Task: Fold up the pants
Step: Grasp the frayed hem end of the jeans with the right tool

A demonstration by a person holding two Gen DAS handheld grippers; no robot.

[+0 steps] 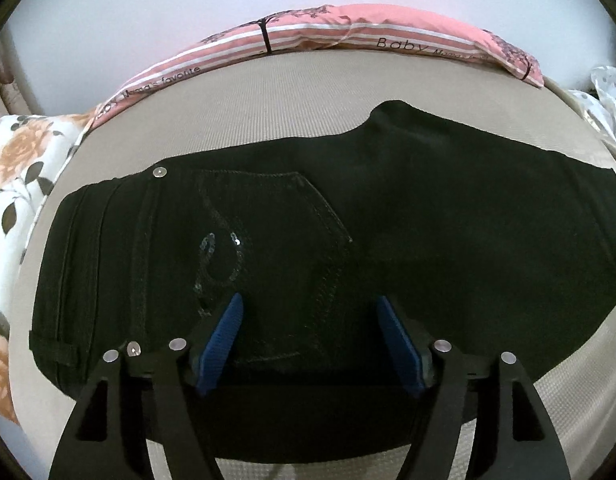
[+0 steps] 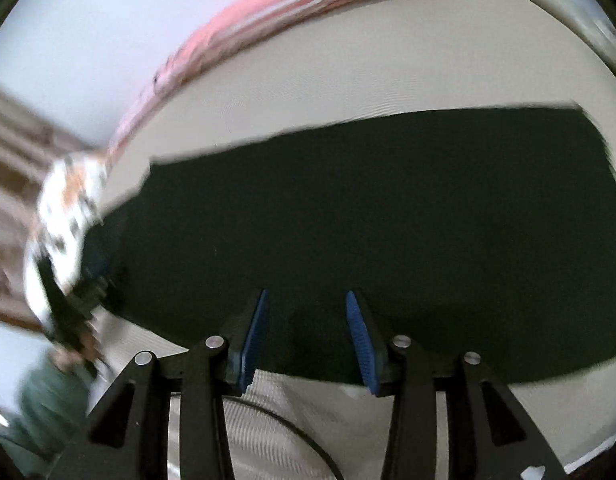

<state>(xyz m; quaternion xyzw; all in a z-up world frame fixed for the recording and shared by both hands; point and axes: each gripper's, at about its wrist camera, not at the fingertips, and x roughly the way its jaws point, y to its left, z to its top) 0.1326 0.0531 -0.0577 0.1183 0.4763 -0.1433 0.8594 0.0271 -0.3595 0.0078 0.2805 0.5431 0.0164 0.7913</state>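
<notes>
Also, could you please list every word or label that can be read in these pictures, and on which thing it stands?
"Baby": pink striped blanket, right part.
"Mama's favorite": the same blanket, left part; the word before it is cut off.
Smaller words after "Baby": too blurred to read.
Black pants: sequin swirl on the pocket, no text.
Right wrist view: blurred, nothing readable.

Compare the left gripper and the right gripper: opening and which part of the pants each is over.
The left gripper is spread wider than the right gripper. The left gripper is over the waist end of the black pants, by the sequined back pocket; the right gripper is over plain leg fabric near the pants' front edge. The left wrist view is sharp, the right blurred. Both are open, holding nothing, with blue pads.
</notes>
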